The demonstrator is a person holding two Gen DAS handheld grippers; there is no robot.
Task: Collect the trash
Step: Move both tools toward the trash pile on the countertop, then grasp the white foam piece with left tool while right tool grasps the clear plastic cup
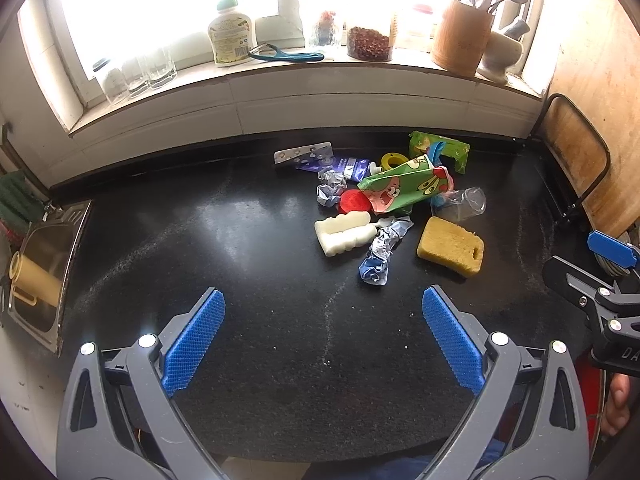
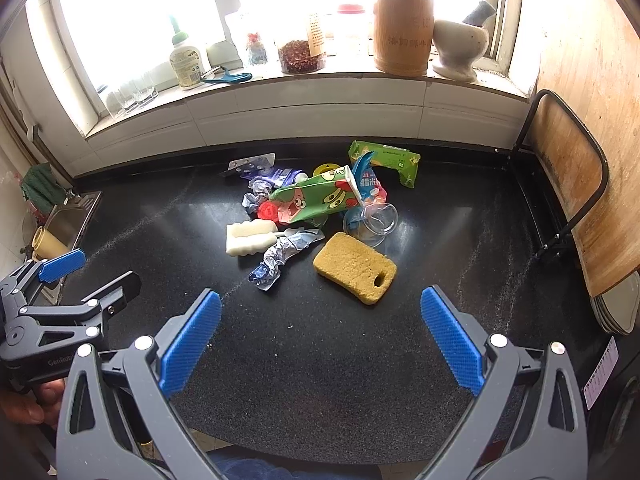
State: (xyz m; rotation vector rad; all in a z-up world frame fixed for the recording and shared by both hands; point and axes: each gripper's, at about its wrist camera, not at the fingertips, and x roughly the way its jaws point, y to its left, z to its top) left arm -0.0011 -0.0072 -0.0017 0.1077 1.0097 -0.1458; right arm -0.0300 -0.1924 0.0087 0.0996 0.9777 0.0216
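Observation:
A pile of trash lies on the black counter [image 1: 240, 280]: a green cartoon snack bag [image 1: 400, 190] [image 2: 320, 198], a yellow sponge [image 1: 450, 246] [image 2: 356, 266], a white foam piece [image 1: 344, 234] [image 2: 250, 238], a crumpled blue-white wrapper [image 1: 380, 256] [image 2: 280, 258], a clear plastic cup [image 1: 466, 202] [image 2: 374, 218], a red lid [image 1: 352, 202], a green packet [image 1: 444, 150] [image 2: 390, 160] and a blister pack [image 1: 304, 154]. My left gripper [image 1: 324, 336] is open and empty, short of the pile. My right gripper [image 2: 320, 336] is open and empty, near the sponge.
A steel sink [image 1: 44, 272] [image 2: 68, 220] sits at the left. The windowsill holds a bottle [image 1: 231, 32], glasses, a spice jar [image 2: 301, 54], a wooden utensil holder [image 2: 404, 32] and a mortar. A wooden board on a rack [image 2: 568, 200] stands at the right.

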